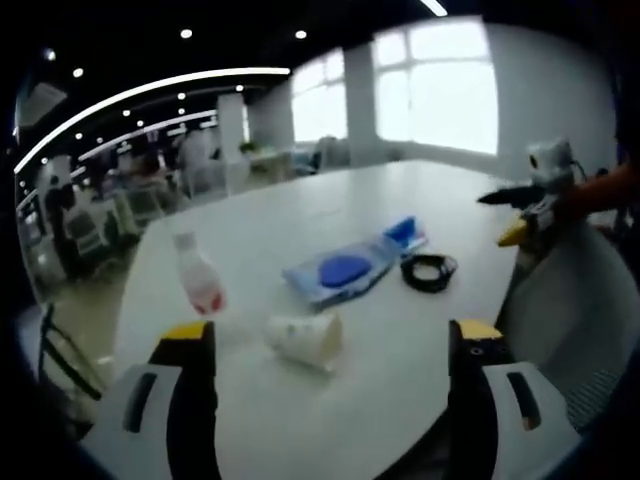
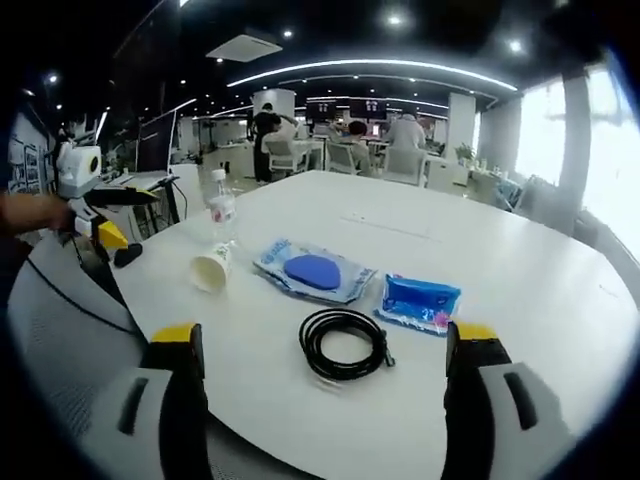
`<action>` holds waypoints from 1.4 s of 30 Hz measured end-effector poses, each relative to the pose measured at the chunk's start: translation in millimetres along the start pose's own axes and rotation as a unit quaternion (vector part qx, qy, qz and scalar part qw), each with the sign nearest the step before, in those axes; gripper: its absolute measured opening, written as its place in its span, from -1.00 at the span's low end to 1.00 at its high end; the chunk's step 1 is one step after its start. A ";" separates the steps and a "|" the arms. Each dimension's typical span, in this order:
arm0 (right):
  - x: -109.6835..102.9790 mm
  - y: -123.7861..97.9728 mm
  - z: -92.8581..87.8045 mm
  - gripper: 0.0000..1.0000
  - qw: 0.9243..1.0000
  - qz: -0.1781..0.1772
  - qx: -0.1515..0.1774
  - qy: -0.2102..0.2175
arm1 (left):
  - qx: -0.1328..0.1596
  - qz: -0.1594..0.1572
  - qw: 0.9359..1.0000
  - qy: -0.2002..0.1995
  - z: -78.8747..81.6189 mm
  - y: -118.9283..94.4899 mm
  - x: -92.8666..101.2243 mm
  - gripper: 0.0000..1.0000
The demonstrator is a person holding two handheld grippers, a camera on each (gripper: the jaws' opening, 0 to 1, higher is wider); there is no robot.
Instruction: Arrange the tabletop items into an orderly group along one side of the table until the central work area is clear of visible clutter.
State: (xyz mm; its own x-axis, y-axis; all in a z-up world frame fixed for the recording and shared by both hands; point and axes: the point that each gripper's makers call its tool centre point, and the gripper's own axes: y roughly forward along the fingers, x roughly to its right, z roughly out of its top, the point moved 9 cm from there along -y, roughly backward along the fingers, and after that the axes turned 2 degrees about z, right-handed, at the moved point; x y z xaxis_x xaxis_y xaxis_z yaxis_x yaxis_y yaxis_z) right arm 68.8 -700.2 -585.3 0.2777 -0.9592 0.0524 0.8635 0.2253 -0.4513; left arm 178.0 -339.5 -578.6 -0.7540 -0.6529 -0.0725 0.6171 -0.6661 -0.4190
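Note:
On the white table (image 2: pixel 520 260) a black coiled cable (image 2: pixel 345 343) lies just ahead of my right gripper (image 2: pixel 328 336), which is open and holds nothing. Beyond the cable are a blue packet (image 2: pixel 420 302) and a clear bag with a blue oval item (image 2: pixel 313 270). A paper cup (image 2: pixel 211 268) lies on its side beside a plastic bottle (image 2: pixel 221 212). My left gripper (image 1: pixel 332 332) is open over the table edge, with the cup (image 1: pixel 305 340) just ahead of it. Farther off are the bottle (image 1: pixel 198 275), bag (image 1: pixel 340 270), packet (image 1: pixel 403 232) and cable (image 1: pixel 428 271).
A grey mesh chair (image 1: pixel 570 320) stands at the table's edge between the two grippers. The far half of the table (image 1: pixel 330 195) is bare. Desks, chairs and several people (image 2: pixel 345 135) fill the office behind. The left gripper (image 2: pixel 100 215) shows beyond the chair (image 2: pixel 60 320).

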 end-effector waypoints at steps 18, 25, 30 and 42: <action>-6.5 -8.9 -8.8 1.00 1.000 -0.020 -0.002 0.008 | -0.020 0.003 0.998 0.056 -10.9 48.1 -3.2 0.55; -8.3 -8.0 -9.7 1.00 1.000 -0.022 -0.002 0.004 | -0.034 -0.007 0.996 0.083 -17.1 63.7 -2.6 0.35; -8.0 -7.2 -11.8 1.00 1.000 -0.023 -0.004 0.005 | -0.045 -0.010 0.994 0.103 -22.3 72.8 -3.7 0.19; -8.0 -5.4 -14.6 1.00 1.000 -0.020 -0.006 0.008 | -0.069 -0.016 0.987 0.146 -33.0 87.8 -4.2 -0.18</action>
State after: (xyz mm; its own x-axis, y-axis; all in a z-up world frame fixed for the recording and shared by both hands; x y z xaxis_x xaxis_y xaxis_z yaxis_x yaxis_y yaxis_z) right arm 55.7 -696.2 -596.2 0.2363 -0.9701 0.0556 0.8684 0.1851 -0.4599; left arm 228.0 -383.3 -645.0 -0.8183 -0.4860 -0.3068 0.5698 -0.6165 -0.5433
